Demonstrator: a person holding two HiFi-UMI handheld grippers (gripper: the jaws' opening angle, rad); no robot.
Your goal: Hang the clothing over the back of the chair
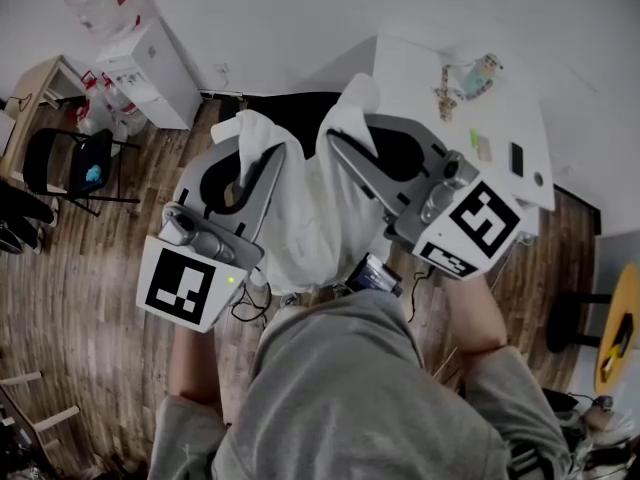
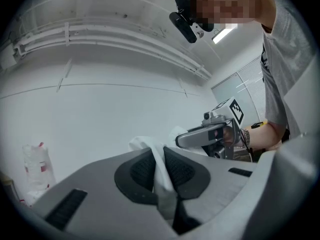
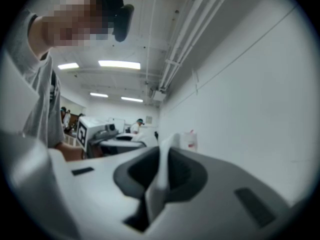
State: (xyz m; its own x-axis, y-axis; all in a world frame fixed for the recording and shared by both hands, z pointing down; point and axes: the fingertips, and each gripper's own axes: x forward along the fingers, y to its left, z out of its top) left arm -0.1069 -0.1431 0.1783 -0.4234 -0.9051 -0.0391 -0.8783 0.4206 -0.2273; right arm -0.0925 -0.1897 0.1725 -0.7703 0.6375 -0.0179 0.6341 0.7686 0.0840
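Observation:
A white garment (image 1: 320, 208) hangs between my two grippers in the head view, held up at chest height. My left gripper (image 1: 262, 146) is shut on one upper edge of the cloth (image 2: 161, 176), which is pinched between its dark pads. My right gripper (image 1: 340, 140) is shut on the other upper edge (image 3: 161, 176). Both grippers point level, side by side. A black shape, apparently the chair (image 1: 290, 108), shows just beyond the garment's top; most of it is hidden by the cloth. Each gripper view shows the other gripper beside it: the right one (image 2: 215, 134) and the left one (image 3: 100, 134).
A white table (image 1: 520, 58) with small items stands at the far right, close to the chair. A white cabinet (image 1: 150, 68) and a second black chair (image 1: 60, 163) are at the far left. Cables (image 1: 250, 308) lie on the wooden floor by my feet.

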